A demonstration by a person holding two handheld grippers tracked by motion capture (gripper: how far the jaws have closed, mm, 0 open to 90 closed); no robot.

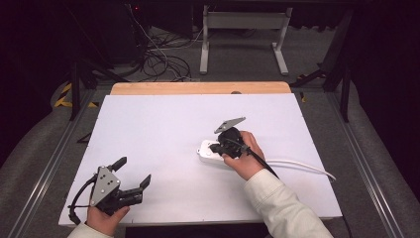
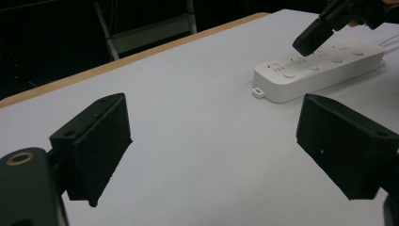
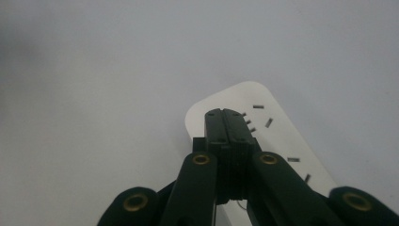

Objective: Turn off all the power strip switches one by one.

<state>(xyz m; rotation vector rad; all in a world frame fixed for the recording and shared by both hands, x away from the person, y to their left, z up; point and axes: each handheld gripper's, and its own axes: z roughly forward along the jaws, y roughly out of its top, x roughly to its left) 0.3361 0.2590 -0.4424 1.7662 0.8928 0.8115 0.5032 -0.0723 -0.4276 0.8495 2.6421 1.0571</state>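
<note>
White power strip [image 1: 214,151] lying flat on the white table [image 1: 163,129], right of centre, its white cord [image 1: 302,166] trailing off toward the right edge

Right tongs [image 1: 217,147] held down over the strip's near-left end, jaws pressed together with nothing between them, tips directly above the top face among the socket slots (touching or just clear of the surface: cannot tell). From the right gripper view, right tongs [image 3: 228,117] seen as two black jaws closed flat against each other, pointing at the rounded end of the power strip [image 3: 277,136], small dark slots beside the tips. Right hand [image 1: 245,156] wrapped around the gripper body, light sleeve [image 1: 282,206] coming in from the bottom, grey plate tilted up above the hand, black cable running back along the forearm

Left tongs [image 1: 133,171] resting low at the near-left corner of the table, well apart from the strip, jaws spread wide and empty. From the left gripper view, left tongs [image 2: 211,141] open with bare table between the two black pads, power strip [image 2: 320,70] farther off at the upper right with round buttons along its top, the right tongs [image 2: 315,37] hanging over it. Left hand [image 1: 105,215] gripping from below at the table's front edge

Beyond the table, a wooden strip [image 1: 198,88] along the far edge and a floor with loose cables [image 1: 158,62]
</note>
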